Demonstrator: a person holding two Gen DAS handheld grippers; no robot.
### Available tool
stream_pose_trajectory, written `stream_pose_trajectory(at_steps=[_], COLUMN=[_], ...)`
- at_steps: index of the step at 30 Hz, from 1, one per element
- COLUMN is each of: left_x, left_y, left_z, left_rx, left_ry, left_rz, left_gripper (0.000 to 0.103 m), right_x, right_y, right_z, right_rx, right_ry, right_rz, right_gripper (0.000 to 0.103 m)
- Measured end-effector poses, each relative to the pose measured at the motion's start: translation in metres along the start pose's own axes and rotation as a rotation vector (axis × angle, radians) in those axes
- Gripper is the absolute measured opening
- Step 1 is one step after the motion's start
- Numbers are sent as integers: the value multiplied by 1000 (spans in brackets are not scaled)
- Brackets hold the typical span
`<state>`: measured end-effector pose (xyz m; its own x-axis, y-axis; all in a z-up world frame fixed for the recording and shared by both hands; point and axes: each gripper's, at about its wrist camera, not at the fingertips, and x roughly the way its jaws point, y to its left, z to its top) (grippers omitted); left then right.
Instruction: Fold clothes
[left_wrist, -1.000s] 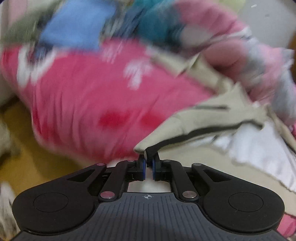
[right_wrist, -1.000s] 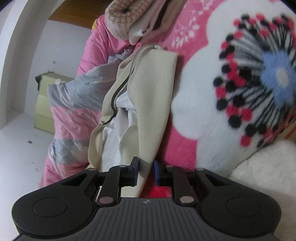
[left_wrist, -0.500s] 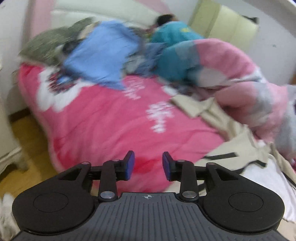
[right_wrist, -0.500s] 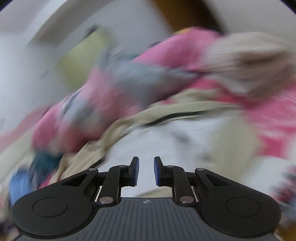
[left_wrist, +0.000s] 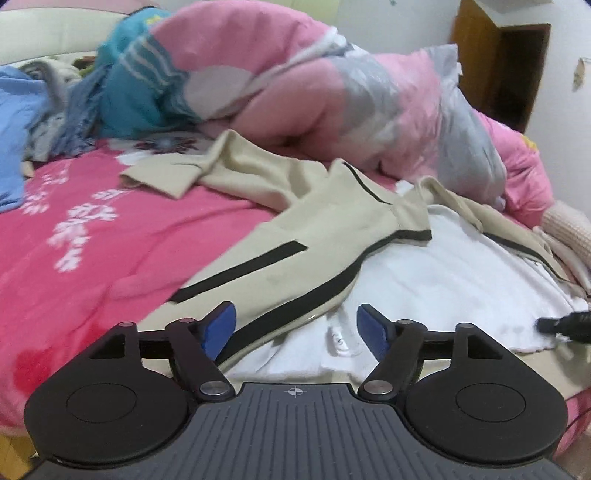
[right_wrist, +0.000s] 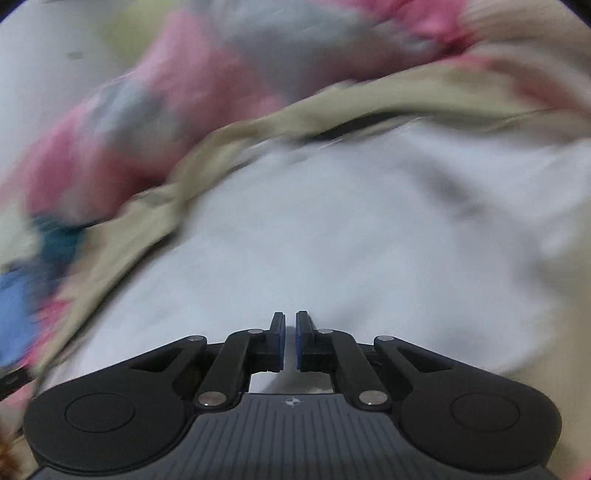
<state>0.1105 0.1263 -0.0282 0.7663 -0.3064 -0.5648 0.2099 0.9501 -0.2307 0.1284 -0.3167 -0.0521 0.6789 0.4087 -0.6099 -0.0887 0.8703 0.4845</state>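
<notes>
Left wrist view: left gripper (left_wrist: 296, 328) with jaws spread wide, blue pads (left_wrist: 218, 326) apart, nothing between them. It hangs just above the near hem of a beige jacket (left_wrist: 295, 236) with black stripes, spread open on the bed. The jacket's white lining (left_wrist: 443, 273) faces up on the right side; a small white label (left_wrist: 341, 341) lies just ahead of the right pad. One beige sleeve (left_wrist: 207, 166) stretches off to the left. Dark tip of the right gripper (left_wrist: 565, 325) touches the lining at the right edge. Under the jacket, a pink blanket (left_wrist: 92, 229) with white flower print covers the bed. Beyond the jacket, a bunched pink-and-grey quilt (left_wrist: 351, 92). Left of it, a heap of teal and blue clothes (left_wrist: 122, 92). Far right, a brown wooden door (left_wrist: 498, 62) in a white wall.

Right wrist view: heavily blurred. Right gripper (right_wrist: 290, 339), jaws nearly closed with a narrow gap showing; whether any cloth is pinched, cannot tell. It sits low over the white lining (right_wrist: 332, 229). The beige jacket edge (right_wrist: 258, 136) runs across behind it, then the pink-and-grey quilt (right_wrist: 166, 103).
</notes>
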Motion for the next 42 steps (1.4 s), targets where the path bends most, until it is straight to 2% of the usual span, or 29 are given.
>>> stream_pose_trajectory(at_steps=[2,4,5,6,8,11,12,14,16,18,19,20,22,23,26,30,34,37,39,42], left_x=[13,25,30,34,40,40,38,33,23,14,9,5,-4,-7,-12,-15,-8,-3,-4,-5], left_y=[-5,-15,-21,-26,-33,-33,-31,-26,-21,-15,-12,-10,-6,-4,-1,0,-3,-7,-10,-12], left_z=[3,6,8,10,11,9,8,4,0,-5,-8,-10,-16,-18,-23,-27,-32,-34,-32,-25], left_rx=[7,36,59,87,120,142,144,147,145,141,143,147,157,164,181,205,283,337,343,333], left_ry=[13,22,22,19,19,22,24,26,29,33,35,38,38,35,18,-7,9,40,57,74], left_rz=[-31,-50,-52,-44,-11,30,39,61,84,107,117,126,147,156,178,208,252,264,257,254], left_gripper=[77,78,78,78,78,78,78,79,80,81,81,81,83,84,85,86,84,75,63,54], right_x=[6,11,14,17,23,34,54,95,136,162,163,165,167,165,158,140,124,123,127,132], right_y=[0,1,1,1,1,2,7,16,25,29,31,34,40,41,43,60,75,84,90,97], right_z=[15,29,37,44,59,81,85,93,100,98,96,94,90,89,95,115,138,153,160,166], right_rx=[23,47,58,70,93,128,139,161,184,216,207,198,182,176,172,125,103,106,105,113], right_ry=[11,22,28,33,45,63,87,133,178,201,184,167,133,120,83,-5,-70,-94,-102,-110], right_rz=[14,28,36,43,57,79,94,125,152,127,116,105,82,68,56,70,96,109,108,118], right_gripper=[11,12,16,30,47,56,62,65,65,64,63,58,39,24,15,13,11,10,10,9])
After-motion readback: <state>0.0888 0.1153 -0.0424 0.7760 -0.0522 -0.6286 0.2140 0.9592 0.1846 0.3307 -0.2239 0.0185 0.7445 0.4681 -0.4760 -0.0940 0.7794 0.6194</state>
